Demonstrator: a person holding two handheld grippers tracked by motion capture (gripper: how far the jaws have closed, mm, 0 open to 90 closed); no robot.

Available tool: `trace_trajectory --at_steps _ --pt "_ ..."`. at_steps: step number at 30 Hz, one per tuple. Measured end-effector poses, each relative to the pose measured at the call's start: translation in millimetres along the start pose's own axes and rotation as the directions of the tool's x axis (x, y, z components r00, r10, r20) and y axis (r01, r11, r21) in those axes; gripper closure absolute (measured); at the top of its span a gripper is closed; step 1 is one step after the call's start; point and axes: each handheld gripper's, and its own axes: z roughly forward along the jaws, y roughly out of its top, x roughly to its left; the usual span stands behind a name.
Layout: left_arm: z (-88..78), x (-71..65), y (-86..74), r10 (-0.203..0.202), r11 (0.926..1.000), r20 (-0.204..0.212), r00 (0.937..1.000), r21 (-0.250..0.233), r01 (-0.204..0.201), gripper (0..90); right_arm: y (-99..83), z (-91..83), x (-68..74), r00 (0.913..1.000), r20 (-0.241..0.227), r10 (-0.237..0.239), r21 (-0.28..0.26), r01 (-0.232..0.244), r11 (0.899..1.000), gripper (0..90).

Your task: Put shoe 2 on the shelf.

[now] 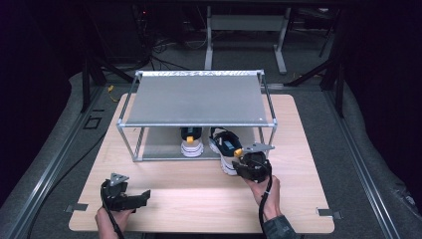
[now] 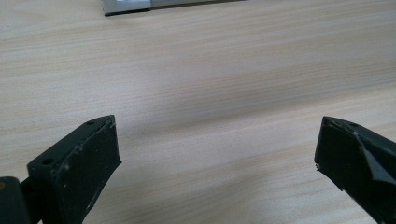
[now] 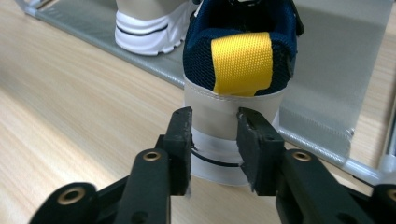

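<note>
Right gripper (image 3: 214,140) level at shoe (image 3: 238,84) heel, fingers (image 3: 180,140) narrowed, not gripping.

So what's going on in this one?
A person is working two shoes at a metal rack on a wooden table. The right gripper is at the heel of the right shoe, jaws nearly shut behind it, not visibly clamping. The other shoe sits on the bottom shelf. The left gripper idles open.
</note>
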Motion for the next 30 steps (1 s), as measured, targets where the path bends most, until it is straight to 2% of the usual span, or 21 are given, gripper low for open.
trace_trajectory --at_steps 2,4,7,9,10,14,18,20,22,24,26,27,28,30 --pt "0.7 0.0 -0.5 -0.001 1.0000 0.001 1.0000 -0.002 0.001 0.0 1.6 3.6 3.7 0.9999 -0.014 -0.002 -0.014 0.002 1.000 69.0" --pt "1.0 0.3 -1.5 -0.003 1.0000 0.001 1.0000 0.000 0.003 0.0 3.7 6.0 7.3 0.9999 0.006 -0.011 -0.013 0.011 1.000 70.8" --pt "1.7 0.4 -3.4 -0.005 1.0000 0.002 1.0000 0.005 0.005 0.0 8.1 12.6 12.9 0.9995 -0.021 -0.025 -0.023 0.024 0.999 74.0" --pt "2.5 0.5 -4.5 -0.009 1.0000 0.002 1.0000 0.005 0.009 0.0 11.0 16.6 16.2 0.9993 -0.009 -0.036 -0.022 0.036 0.999 74.3" --pt "2.9 0.5 -4.6 -0.009 1.0000 0.002 1.0000 0.004 0.009 0.0 12.8 19.0 18.5 0.9989 0.012 -0.044 -0.018 0.045 0.999 74.6" --pt "2.6 1.0 -3.5 -0.005 1.0000 0.008 1.0000 0.002 0.005 0.0 19.7 30.6 22.0 0.9979 -0.001 -0.064 -0.019 0.064 0.998 75.3" --pt "3.9 -0.5 -3.2 -0.006 1.0000 0.010 0.9999 -0.002 0.006 0.0 25.8 43.2 20.0 0.9972 0.019 -0.073 -0.024 0.073 0.997 71.6" --pt "3.8 -0.9 -3.2 -0.003 1.0000 0.011 0.9999 -0.002 0.003 0.0 25.3 41.4 22.9 0.9948 0.064 -0.079 -0.022 0.081 0.996 68.4" --pt "4.0 -0.9 -3.3 0.001 1.0000 0.012 0.9999 0.002 -0.001 0.0 22.9 38.4 23.7 0.9948 0.071 -0.072 -0.044 0.076 0.996 65.9" --pt "4.5 -0.7 -2.8 0.000 1.0000 0.007 1.0000 0.002 0.000 0.0 22.4 35.9 22.4 0.9916 0.121 -0.047 -0.034 0.051 0.998 57.3" --pt "4.9 -1.0 -1.9 0.002 1.0000 0.008 1.0000 0.002 -0.002 0.0 23.4 41.6 18.0 0.9937 0.110 -0.022 0.004 0.022 1.000 52.2" --pt "4.9 -1.4 -1.4 0.004 1.0000 0.008 1.0000 0.001 -0.004 0.0 23.1 45.5 15.4 0.9975 0.068 -0.016 0.007 0.016 1.000 53.8" --pt "4.8 -1.7 -1.1 0.005 1.0000 0.007 1.0000 0.001 -0.005 0.0 23.1 48.9 14.4 0.9987 0.050 -0.014 0.016 0.013 1.000 53.7" --pt "4.9 -2.0 -1.0 0.007 1.0000 0.009 0.9999 0.001 -0.007 0.0 23.5 54.0 14.9 0.9963 0.086 -0.006 0.024 0.004 1.000 56.3"
